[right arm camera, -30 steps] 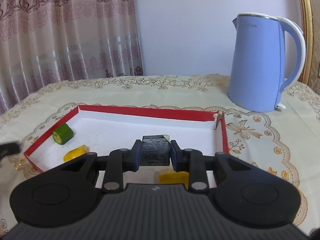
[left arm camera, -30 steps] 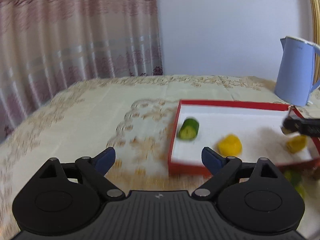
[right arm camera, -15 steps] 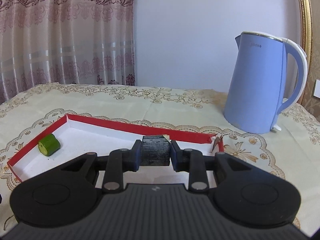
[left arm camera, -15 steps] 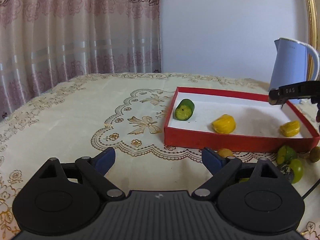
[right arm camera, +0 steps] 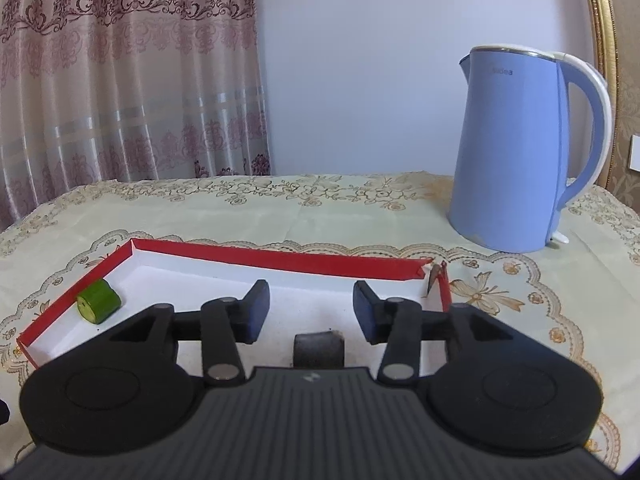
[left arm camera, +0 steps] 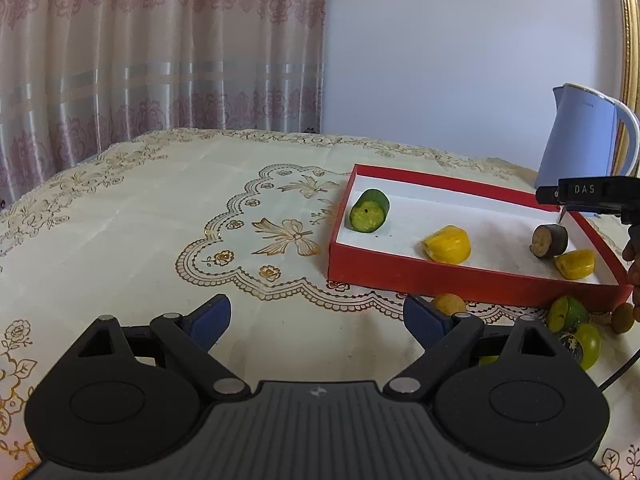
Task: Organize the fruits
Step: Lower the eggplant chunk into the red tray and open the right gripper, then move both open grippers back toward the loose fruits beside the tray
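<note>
Right claw (right arm camera: pixel 311 306): jaws just opened — nothing held; dark piece (right arm camera: pixel 319 350) lies in red tray (right arm camera: pixel 276 259), at 6 o'clock.
Left claw (left arm camera: pixel 317 316): wide — empty.

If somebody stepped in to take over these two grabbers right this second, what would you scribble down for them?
Right gripper: open, its jaws just opened and let go of the dark piece, which now lies in the red tray below it, beside a yellow piece.
Left gripper: open, nothing between its fingers, hovering over the tablecloth short of the tray.
In the tray: green piece, another yellow piece, plus the two above.
Left to do: the loose fruits on the cloth by the tray's near right corner, including a small yellow one.
</note>
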{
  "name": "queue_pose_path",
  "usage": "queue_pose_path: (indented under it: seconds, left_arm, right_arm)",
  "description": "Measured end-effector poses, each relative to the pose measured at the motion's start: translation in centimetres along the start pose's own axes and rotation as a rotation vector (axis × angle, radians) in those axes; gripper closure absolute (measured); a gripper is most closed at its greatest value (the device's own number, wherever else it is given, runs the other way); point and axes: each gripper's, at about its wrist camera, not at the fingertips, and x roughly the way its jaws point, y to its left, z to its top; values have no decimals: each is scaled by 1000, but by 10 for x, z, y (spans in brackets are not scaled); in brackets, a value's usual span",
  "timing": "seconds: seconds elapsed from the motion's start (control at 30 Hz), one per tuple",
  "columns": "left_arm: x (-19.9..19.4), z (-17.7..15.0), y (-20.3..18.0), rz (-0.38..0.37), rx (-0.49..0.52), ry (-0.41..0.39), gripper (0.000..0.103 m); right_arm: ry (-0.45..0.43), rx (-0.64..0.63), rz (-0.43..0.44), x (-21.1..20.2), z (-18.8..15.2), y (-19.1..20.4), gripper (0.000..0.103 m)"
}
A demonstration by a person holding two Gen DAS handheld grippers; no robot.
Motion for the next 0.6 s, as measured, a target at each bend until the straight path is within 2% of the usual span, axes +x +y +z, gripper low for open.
queue_pose_path:
  seconds: [0.07, 0.17, 0.23, 0.4, 0.53, 0.6]
  left_arm:
    - [-1, 0, -1, 4, 10, -7, 9]
    - [-2, 0, -1, 0, 8, -9, 8]
    - [-1, 1, 1, -20, -1, 4, 2]
    - [-1, 1, 2, -33, -8, 3, 2]
    - [-5, 1, -1, -77, 39, -14, 2]
    - [-13, -1, -6, -101, 89, -54, 2]
  right_arm:
    - [-19, 19, 8, -7, 1, -3, 60]
    - [-98, 23, -11, -34, 8, -8, 58]
    - [-151, 28, -24, -58, 12, -12, 47]
    - [-227, -26, -64, -118, -5, -7, 46]
    - [-185, -113, -114, -150, -40, 1, 46]
    - [-154, -126, -140, -160, -56, -2, 46]
